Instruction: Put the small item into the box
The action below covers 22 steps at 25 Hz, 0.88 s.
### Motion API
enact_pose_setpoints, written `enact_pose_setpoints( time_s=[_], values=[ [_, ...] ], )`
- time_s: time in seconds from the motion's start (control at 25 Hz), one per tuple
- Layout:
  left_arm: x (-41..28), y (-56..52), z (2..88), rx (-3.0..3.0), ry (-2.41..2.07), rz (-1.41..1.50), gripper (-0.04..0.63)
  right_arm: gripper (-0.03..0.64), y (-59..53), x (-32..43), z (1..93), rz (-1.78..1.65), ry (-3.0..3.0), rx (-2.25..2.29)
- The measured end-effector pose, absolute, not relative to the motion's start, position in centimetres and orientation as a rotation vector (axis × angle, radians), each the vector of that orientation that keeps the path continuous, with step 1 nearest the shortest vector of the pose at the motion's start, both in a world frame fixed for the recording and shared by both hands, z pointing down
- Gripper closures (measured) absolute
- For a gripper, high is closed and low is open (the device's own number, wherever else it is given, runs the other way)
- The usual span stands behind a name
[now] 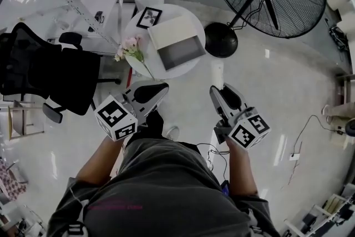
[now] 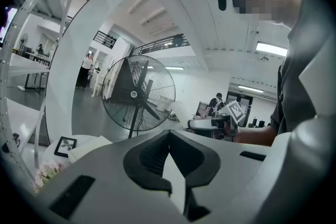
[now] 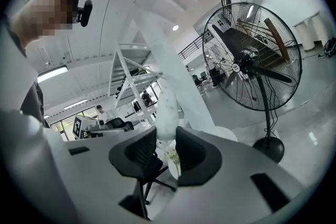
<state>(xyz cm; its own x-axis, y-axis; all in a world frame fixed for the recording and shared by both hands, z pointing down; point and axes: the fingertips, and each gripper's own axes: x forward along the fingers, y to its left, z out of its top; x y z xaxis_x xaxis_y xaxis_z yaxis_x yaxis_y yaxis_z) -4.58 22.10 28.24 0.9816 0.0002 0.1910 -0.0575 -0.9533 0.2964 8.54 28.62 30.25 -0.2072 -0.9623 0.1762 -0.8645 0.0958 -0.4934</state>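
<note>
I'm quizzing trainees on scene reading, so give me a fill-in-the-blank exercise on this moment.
The box sits on a round white ___.
The white item is clamped in the ___ gripper.
The flowers beside the box are ___.
Missing: table; right; pink.

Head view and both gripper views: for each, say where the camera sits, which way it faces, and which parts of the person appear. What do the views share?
Head view: on the person's head, facing steeply down at the table; forearms and torso show.
Left gripper view: on the left gripper, looking along its closed jaws toward the fan; torso at right.
Right gripper view: on the right gripper, along jaws gripping a white item; torso at left.
Shared: all three show the fan.
</note>
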Motion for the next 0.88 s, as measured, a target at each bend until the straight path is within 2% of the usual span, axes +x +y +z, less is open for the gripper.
enact_pose_setpoints(
  time_s=[0.88],
  values=[
    [-4.3,2.0,28.9,2.796,0.072,0.260,0.580,0.495,10.3,8.2,31.4,-0.828,2.104,-1.983]
  ],
)
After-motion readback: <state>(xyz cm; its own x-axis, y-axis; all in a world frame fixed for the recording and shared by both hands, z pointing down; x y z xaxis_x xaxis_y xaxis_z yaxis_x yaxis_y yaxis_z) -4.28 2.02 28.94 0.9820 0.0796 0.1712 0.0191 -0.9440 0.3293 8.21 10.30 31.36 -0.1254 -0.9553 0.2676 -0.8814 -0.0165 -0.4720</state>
